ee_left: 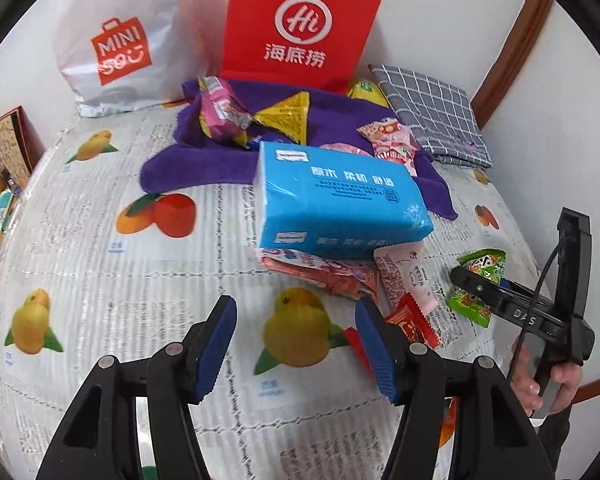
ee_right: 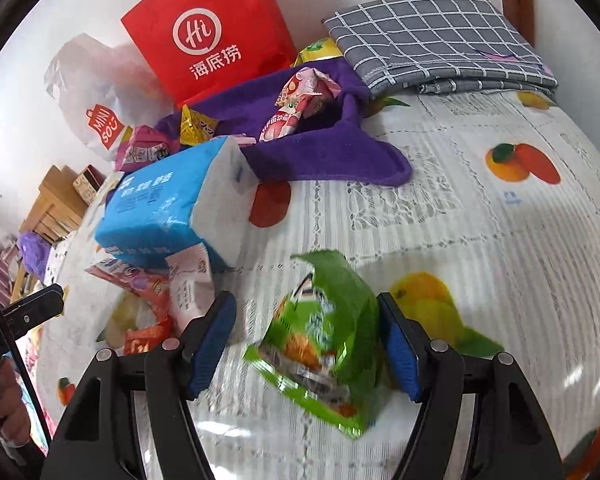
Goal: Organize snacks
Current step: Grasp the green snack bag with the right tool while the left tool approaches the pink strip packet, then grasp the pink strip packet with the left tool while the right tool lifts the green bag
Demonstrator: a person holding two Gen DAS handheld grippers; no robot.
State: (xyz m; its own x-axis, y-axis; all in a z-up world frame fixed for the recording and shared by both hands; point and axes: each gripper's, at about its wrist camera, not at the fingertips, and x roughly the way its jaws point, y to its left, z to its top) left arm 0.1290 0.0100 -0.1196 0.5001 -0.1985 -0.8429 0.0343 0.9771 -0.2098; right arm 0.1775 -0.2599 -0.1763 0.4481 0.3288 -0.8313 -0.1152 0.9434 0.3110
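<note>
Left wrist view: left gripper (ee_left: 296,344) spread wide, nothing between pads, lower centre; blue tissue pack (ee_left: 336,204) mid-frame, green snack packet (ee_left: 478,286) at right edge under right gripper (ee_left: 466,280).

Right wrist view: right gripper (ee_right: 306,344) released, straddling green snack packet (ee_right: 324,344) (blurred, contact unclear), lower centre on fruit-print tablecloth (ee_right: 480,240).

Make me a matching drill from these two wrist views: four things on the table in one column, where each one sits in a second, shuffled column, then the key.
Things
1. green snack packet
2. blue tissue pack
3. red paper bag
4. grey checked cloth

Places
A. standing at the back against the wall
B. folded in the far right corner
C. between the open fingers of the right gripper
D. mid-table, lying on top of flat snack wrappers

Pairs: 1-C, 2-D, 3-A, 4-B
</note>
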